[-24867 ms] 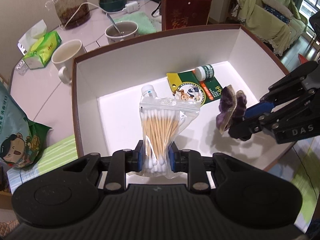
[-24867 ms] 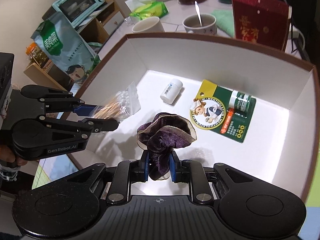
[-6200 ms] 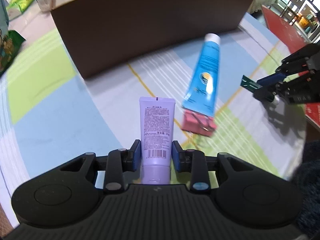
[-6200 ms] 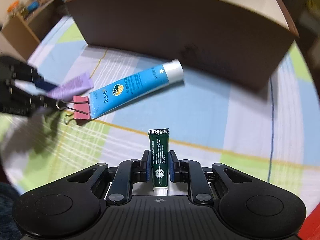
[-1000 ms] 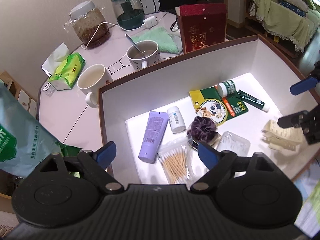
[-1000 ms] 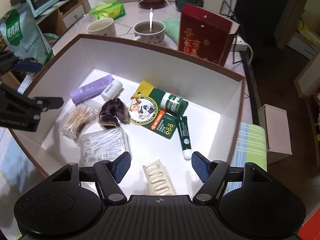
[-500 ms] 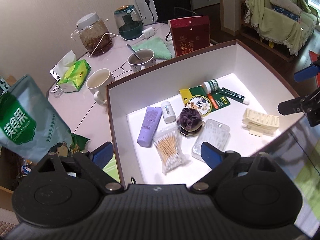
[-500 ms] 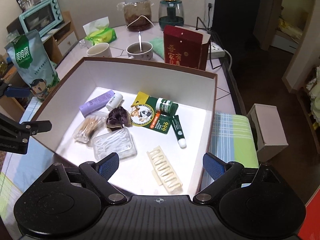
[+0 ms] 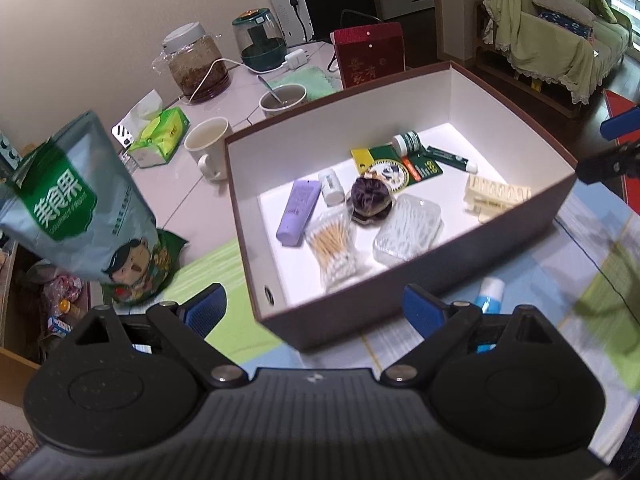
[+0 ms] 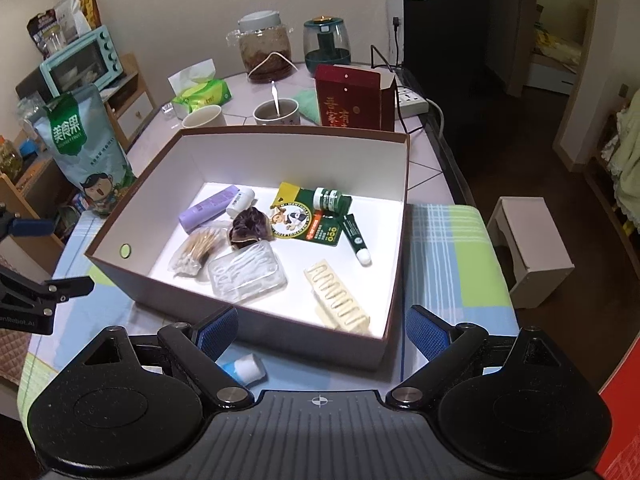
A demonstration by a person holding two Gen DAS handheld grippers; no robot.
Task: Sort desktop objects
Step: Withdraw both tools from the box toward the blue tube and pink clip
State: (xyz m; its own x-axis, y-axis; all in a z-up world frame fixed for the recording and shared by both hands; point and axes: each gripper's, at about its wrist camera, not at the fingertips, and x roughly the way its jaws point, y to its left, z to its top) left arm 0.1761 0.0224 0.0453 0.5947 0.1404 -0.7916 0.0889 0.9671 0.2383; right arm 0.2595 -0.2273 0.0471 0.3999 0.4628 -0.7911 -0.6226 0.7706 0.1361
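Note:
A brown box with white inside walls (image 9: 360,120) (image 10: 280,156) stands on the checked tablecloth. Inside lie a purple tube (image 9: 298,212) (image 10: 208,210), a white bottle (image 9: 332,187), a purple scrunchie (image 9: 370,200) (image 10: 250,226), a bag of cotton swabs (image 9: 334,248) (image 10: 196,254), a clear plastic case (image 9: 408,228) (image 10: 248,272), a cream hair clip (image 9: 498,196) (image 10: 338,298), a green card (image 9: 400,162) (image 10: 308,216) and a small green tube (image 9: 452,158) (image 10: 354,236). A blue tube with a white cap (image 9: 490,292) (image 10: 244,368) lies outside, against the box's near side. My left gripper (image 9: 312,310) (image 10: 28,264) and right gripper (image 10: 320,330) (image 9: 612,148) are both open and hold nothing, on the near side of the box.
Behind the box stand a red carton (image 10: 348,96), two mugs (image 9: 208,146) (image 9: 282,100), a tissue pack (image 9: 160,136) and two jars. A snack bag (image 9: 76,208) rises at the left. A power strip (image 10: 410,100) and a white stool (image 10: 528,248) are on the right.
Both grippers have drawn back and up from the box, so it looks smaller and farther. The blue tube in front of the box has come into view.

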